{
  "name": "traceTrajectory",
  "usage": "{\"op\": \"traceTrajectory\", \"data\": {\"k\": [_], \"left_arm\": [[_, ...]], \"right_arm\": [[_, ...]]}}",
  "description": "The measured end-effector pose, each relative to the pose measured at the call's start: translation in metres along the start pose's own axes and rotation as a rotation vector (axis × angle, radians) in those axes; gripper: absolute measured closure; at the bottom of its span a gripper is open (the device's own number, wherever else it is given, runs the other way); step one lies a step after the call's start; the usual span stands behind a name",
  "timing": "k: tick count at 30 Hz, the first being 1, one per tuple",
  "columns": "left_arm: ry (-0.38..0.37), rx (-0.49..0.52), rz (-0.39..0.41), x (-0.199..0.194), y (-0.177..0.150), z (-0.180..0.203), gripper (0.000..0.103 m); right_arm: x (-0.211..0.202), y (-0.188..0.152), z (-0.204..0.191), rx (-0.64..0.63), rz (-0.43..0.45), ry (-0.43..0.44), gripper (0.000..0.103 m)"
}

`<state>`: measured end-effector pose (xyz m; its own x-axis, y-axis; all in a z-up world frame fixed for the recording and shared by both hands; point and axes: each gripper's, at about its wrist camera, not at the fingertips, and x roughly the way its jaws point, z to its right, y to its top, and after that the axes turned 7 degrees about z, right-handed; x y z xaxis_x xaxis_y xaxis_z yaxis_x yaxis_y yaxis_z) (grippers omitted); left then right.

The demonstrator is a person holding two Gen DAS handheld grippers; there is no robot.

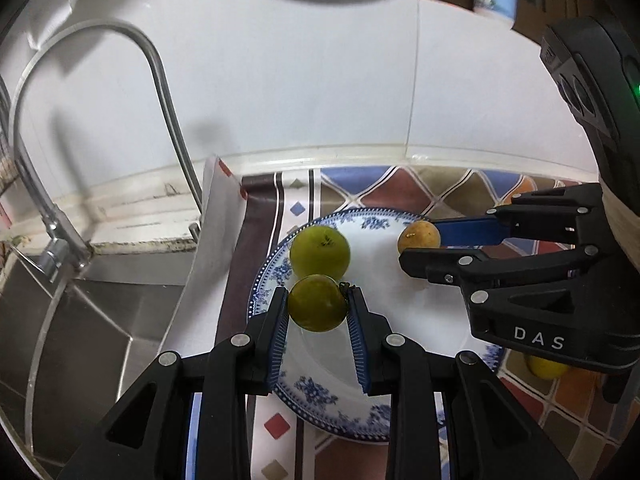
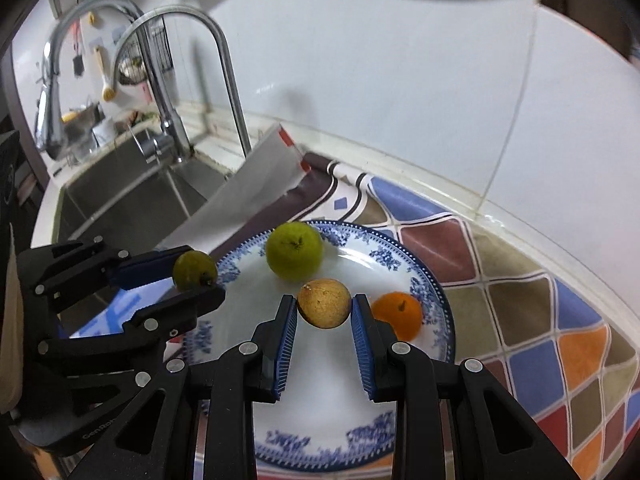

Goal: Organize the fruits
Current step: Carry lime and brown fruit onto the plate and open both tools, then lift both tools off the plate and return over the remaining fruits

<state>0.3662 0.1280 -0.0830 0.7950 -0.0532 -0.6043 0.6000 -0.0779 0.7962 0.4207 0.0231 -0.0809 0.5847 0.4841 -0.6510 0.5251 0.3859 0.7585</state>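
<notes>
A blue-patterned white plate point(image 1: 400, 300) point(image 2: 320, 420) lies on a colourful tiled mat. My left gripper point(image 1: 318, 306) is shut on a dark green fruit point(image 1: 318, 304) over the plate's left side; the same fruit and gripper show in the right wrist view point(image 2: 195, 271). My right gripper point(image 2: 324, 310) is shut on a tan-yellow fruit point(image 2: 324, 304) above the plate, also seen in the left wrist view point(image 1: 419, 238). A lighter green fruit point(image 1: 319, 253) point(image 2: 294, 250) rests on the plate. An orange fruit point(image 2: 398, 316) sits at the plate's right rim.
A steel sink point(image 1: 92, 320) point(image 2: 132, 200) with a curved tap point(image 1: 160, 80) point(image 2: 224, 64) lies to the left. A white sheet point(image 1: 216, 232) point(image 2: 248, 192) leans over the sink edge. White tiled wall stands behind. A yellow fruit point(image 1: 546, 366) lies on the mat under the right gripper.
</notes>
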Motion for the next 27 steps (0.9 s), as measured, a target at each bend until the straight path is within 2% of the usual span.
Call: {"op": "traceTrajectory", "data": {"k": [4, 14, 19, 20, 27], "left_arm": [[-0.029, -0.018, -0.045, 0.019, -0.003, -0.006, 0.074], [-0.020, 0.002, -0.093, 0.046, -0.003, -0.006, 0.074], [-0.021, 0.004, -0.091, 0.043, -0.001, -0.005, 0.068], [-0.013, 0.005, -0.087, 0.039, -0.001, -0.004, 0.068], [0.029, 0.002, -0.057, 0.010, 0.000, 0.001, 0.063]], "right_arm": [[0.018, 0.001, 0.003, -0.014, -0.039, 0.000, 0.074], [0.049, 0.008, 0.009, -0.048, -0.098, -0.012, 0.074], [0.048, 0.010, 0.011, -0.038, -0.085, -0.004, 0.071], [0.045, 0.010, 0.011, -0.038, -0.077, -0.006, 0.069], [0.015, 0.007, 0.009, -0.034, -0.030, -0.034, 0.068]]}}
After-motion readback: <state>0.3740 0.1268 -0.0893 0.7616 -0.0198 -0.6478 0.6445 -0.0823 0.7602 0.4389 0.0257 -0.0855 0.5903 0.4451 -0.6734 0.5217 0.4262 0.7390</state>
